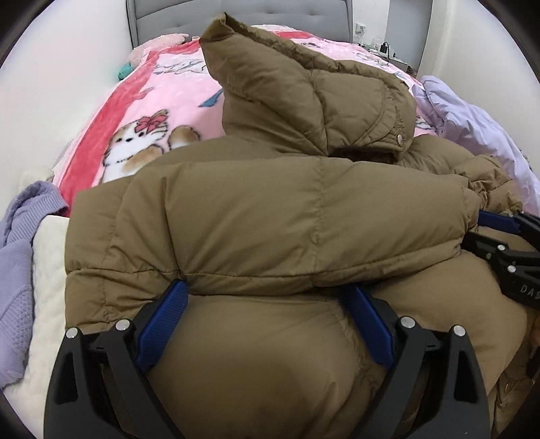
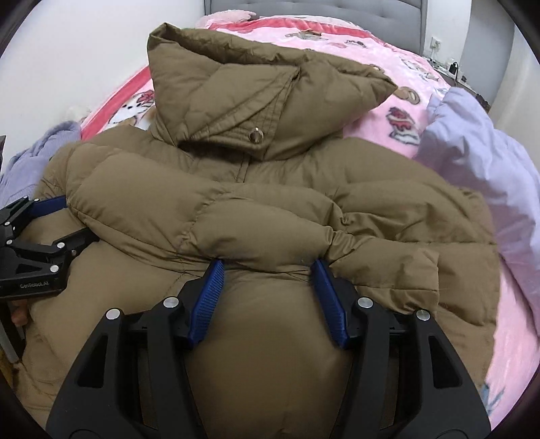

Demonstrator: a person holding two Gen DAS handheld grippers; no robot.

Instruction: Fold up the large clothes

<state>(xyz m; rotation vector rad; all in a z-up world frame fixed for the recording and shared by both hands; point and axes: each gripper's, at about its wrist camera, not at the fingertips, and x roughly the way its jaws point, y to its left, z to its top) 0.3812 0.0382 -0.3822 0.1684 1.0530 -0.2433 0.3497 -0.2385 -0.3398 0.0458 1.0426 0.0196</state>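
Note:
A brown hooded puffer jacket [image 1: 290, 216] lies on the bed with its hood [image 1: 303, 91] pointing to the headboard and a sleeve folded across its chest. My left gripper [image 1: 266, 292] stands wide open, its blue pads [image 1: 175, 304] tucked at the lower edge of the folded sleeve, with jacket fabric bulging between them. In the right wrist view the jacket [image 2: 270, 202] fills the frame. My right gripper [image 2: 266, 268] is open about halfway over a bulge of fabric below the sleeve's cuff. Each gripper shows in the other's view: the right gripper [image 1: 503, 243], the left gripper [image 2: 50, 226].
A pink cartoon blanket [image 1: 158, 101] covers the bed, with a grey padded headboard [image 1: 236, 13] behind. A lilac knit [image 1: 20, 243] and a cream cloth [image 1: 47, 270] lie at the left. A lilac garment [image 2: 479, 162] is heaped at the right. White walls stand close on both sides.

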